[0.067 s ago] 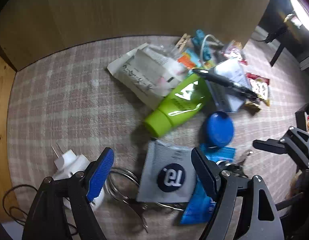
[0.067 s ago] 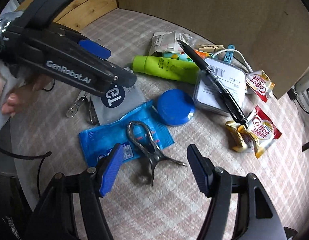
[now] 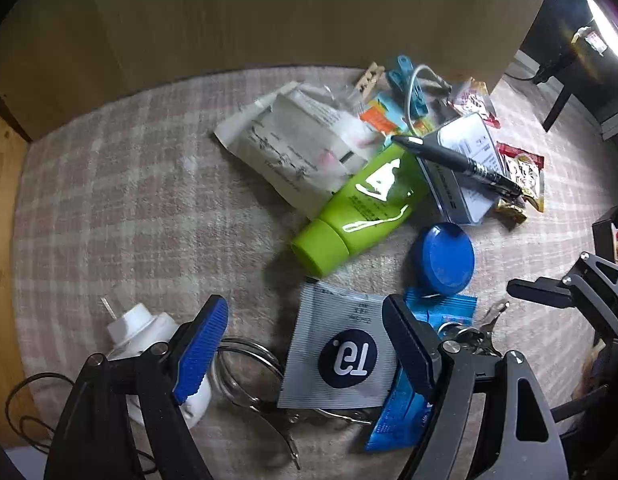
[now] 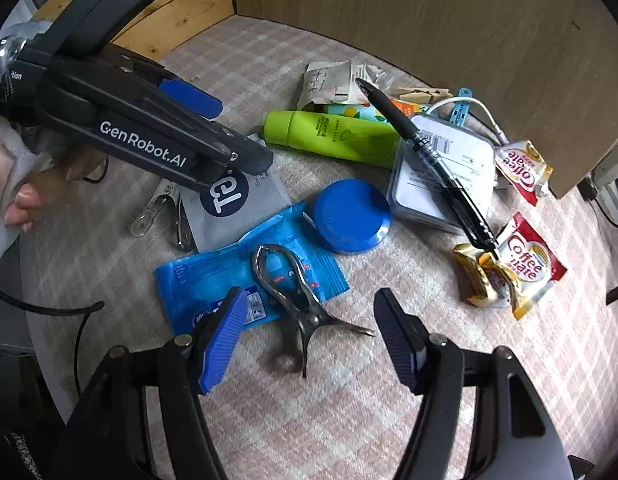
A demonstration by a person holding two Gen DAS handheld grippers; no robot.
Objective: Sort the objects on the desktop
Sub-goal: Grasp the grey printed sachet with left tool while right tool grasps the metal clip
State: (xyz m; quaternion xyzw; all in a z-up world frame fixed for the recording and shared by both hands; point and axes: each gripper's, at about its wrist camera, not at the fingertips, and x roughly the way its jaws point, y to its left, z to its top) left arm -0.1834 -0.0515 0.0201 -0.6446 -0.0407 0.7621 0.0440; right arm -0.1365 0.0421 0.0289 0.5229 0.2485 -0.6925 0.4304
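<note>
Left wrist view: the left gripper (image 3: 305,344) hangs with jaws spread, holding nothing, over the grey sachet (image 3: 341,354) near the checked cloth's (image 3: 109,208) near edge; the green tube (image 3: 365,204), blue lid (image 3: 443,258) and white plug (image 3: 149,340) lie unsorted, so sorting looks barely begun; the metal rings beneath the sachet are half hidden.

Right wrist view: the right gripper (image 4: 309,336) is likewise released and empty above the metal clip (image 4: 297,292) on the blue packet (image 4: 213,276); the black pen (image 4: 425,156) rests across the white box (image 4: 449,168); the far-edge heap is hard to separate.
</note>
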